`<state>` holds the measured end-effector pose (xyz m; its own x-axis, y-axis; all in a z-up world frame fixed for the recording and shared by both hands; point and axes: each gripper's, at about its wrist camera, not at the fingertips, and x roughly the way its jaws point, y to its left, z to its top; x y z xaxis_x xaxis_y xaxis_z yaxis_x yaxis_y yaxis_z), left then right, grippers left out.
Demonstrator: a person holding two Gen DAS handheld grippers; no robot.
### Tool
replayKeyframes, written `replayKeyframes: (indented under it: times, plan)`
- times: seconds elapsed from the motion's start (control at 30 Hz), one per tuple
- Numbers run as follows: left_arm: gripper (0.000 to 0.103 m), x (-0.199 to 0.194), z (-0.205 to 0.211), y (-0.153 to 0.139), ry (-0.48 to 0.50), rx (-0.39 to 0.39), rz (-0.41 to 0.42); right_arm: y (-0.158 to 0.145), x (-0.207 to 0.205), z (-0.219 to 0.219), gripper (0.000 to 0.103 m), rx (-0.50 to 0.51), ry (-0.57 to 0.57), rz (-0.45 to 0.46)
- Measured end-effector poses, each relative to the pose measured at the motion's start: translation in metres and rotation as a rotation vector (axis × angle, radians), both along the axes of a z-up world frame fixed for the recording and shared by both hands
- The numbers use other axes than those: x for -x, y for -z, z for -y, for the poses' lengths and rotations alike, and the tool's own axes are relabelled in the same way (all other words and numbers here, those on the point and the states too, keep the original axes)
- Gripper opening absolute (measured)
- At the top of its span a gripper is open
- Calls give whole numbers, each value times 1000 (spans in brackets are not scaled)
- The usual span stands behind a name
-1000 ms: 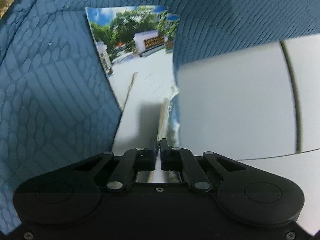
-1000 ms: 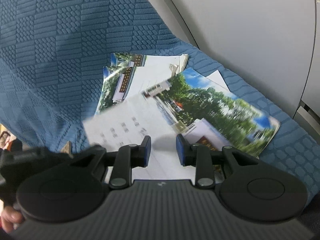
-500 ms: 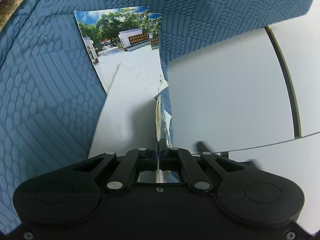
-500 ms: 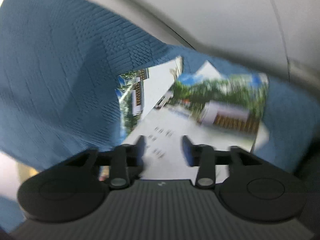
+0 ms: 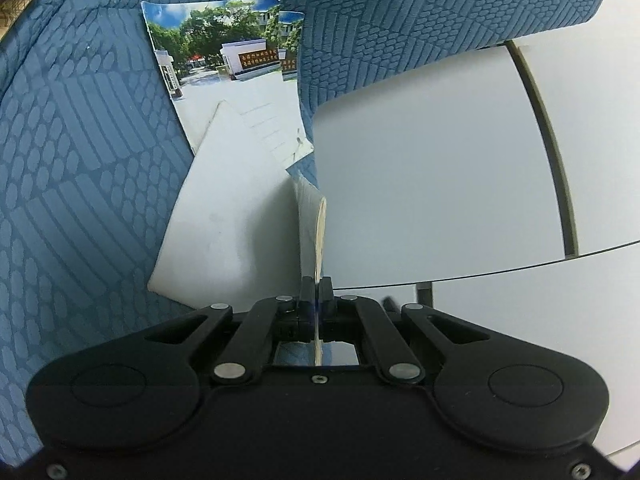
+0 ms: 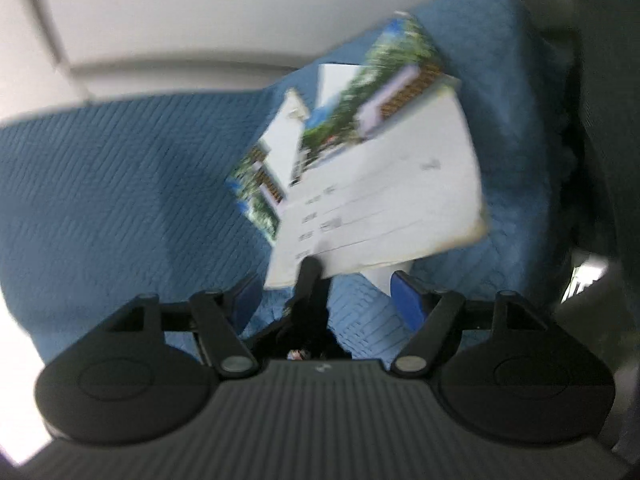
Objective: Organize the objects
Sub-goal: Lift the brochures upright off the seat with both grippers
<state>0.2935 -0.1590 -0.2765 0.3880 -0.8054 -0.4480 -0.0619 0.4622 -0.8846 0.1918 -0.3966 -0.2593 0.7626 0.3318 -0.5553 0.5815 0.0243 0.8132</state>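
Observation:
Several printed cards with a photo of a gate and trees lie on a blue quilted cloth (image 5: 80, 160). My left gripper (image 5: 316, 288) is shut on the edge of one card (image 5: 316, 232), held edge-on and upright. Beyond it lie a photo card (image 5: 224, 60) and a blank white sheet (image 5: 228, 220). In the blurred right wrist view, the left gripper's finger (image 6: 308, 276) holds a card with lines of writing (image 6: 380, 208) lifted above other cards (image 6: 264, 184). My right gripper (image 6: 324, 300) is open and empty just below that card.
A white panel surface (image 5: 432, 184) with a dark seam lies to the right of the cloth in the left wrist view. Pale panels (image 6: 200, 20) stand behind the cloth in the right wrist view. A dark area (image 6: 600, 120) is at the right.
The left gripper has lifted its card off the pile. The right gripper has swung round and pulled back, and its jaws have opened wider; its view is now motion-blurred.

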Motion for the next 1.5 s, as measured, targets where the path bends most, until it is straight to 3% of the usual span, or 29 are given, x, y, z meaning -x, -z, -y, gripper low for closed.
replayKeyframes:
  times: [0.13,0.23,0.3,0.33,0.4,0.47,0.57,0.83,1.1,1.3,1.37,1.5]
  plan:
    - [0,3,-3,-1,-2,25,-4,15,4,-3,73,-64,98,-20]
    - [0,5,-5,4,-9,51,-26,14,2,-3,71,-19,139,-53]
    - [0,6,-7,8,-16,62,-38,8,3,0,64,57,172,-69]
    - [0,7,-7,10,-18,73,-47,4,3,0,59,103,181,-68]
    - [0,8,-9,16,-19,117,-68,-3,2,1,32,172,182,-91]
    - [1,8,-11,20,-28,146,-85,-4,0,3,17,202,179,-104]
    - [3,9,-13,23,-31,169,-100,-6,-4,6,10,205,175,-87]
    - [43,13,-14,36,-58,266,-175,-28,-17,2,6,325,108,-40]
    - [41,16,-13,52,-100,311,-234,-43,-6,1,6,353,57,-34]
    - [24,19,-17,56,-133,336,-262,-55,6,1,6,386,5,-13]
    - [11,18,-15,56,-109,346,-268,-55,6,4,6,376,-18,-13]
    - [6,19,-14,47,-108,331,-237,-59,6,4,6,404,-63,-16]
